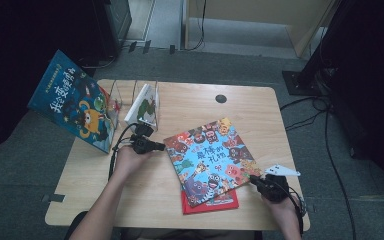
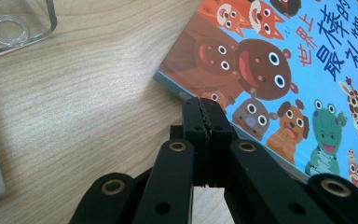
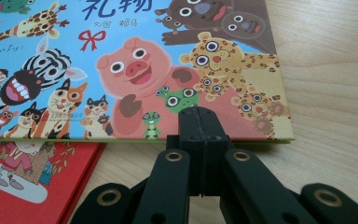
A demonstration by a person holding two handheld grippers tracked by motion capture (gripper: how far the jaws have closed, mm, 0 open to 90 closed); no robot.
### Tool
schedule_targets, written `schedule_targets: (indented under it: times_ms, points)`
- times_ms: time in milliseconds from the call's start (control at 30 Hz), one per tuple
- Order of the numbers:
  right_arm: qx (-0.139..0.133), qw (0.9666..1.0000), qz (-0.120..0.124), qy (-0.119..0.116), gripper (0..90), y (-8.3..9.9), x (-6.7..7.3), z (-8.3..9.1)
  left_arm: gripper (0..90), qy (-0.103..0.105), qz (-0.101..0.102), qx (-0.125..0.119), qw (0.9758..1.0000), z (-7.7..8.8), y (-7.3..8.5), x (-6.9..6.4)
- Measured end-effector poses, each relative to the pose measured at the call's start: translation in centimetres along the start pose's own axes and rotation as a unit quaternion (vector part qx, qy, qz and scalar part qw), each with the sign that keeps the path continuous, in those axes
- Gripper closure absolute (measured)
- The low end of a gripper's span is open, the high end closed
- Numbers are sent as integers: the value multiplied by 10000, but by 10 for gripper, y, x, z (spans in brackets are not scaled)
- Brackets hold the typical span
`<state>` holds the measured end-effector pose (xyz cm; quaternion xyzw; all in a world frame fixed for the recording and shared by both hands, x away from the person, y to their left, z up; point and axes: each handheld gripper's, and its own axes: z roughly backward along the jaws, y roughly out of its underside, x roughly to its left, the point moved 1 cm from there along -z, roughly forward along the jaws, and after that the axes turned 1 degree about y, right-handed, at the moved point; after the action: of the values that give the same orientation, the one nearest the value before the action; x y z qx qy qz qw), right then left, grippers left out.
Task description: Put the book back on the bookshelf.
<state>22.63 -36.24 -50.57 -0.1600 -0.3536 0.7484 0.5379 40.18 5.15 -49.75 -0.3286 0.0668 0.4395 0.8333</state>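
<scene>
Both pairs of fingers are clenched on nothing, pads pressed flat together.

My left gripper (image 1: 155, 146) sits at the left edge of the animal picture book (image 1: 211, 161). In the left gripper view its tips (image 2: 206, 112) lie right at the book (image 2: 279, 70) border, above the brown bear and the small dog; whether they touch the cover I cannot tell.

My right gripper (image 1: 254, 180) is at the book's lower right corner. In the right gripper view the tips (image 3: 199, 122) point at the near edge of the cover (image 3: 135, 70), just below the pink pig and the green frog.

The book lies flat and skewed on the wooden surface (image 1: 190, 102), partly covering a red book (image 1: 210, 203) whose corner shows beneath (image 3: 23, 172).

A clear stand (image 1: 130, 97) at the far left holds a white book (image 1: 142, 105) upright; a blue book (image 1: 75, 100) leans against its outer side, tilted.
</scene>
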Motion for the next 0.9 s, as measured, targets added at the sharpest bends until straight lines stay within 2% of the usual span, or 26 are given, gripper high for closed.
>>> schedule_targets:
  times_ms: [167,300,567,900]
  points:
    - [4,9999,-126,22,900,-1,-7,1,900,-28,-20,-39,10000,3,1,-1]
    - [13,9998,-104,143,900,-2,-11,-2,900,-52,12,-36,10000,3,4,0]
    - [-44,9996,-246,115,900,-10,-20,-10,900,-125,46,-73,9999,7,8,2]
    - [-76,9996,-243,132,900,-22,-29,-21,900,-296,238,-252,9990,18,18,11]
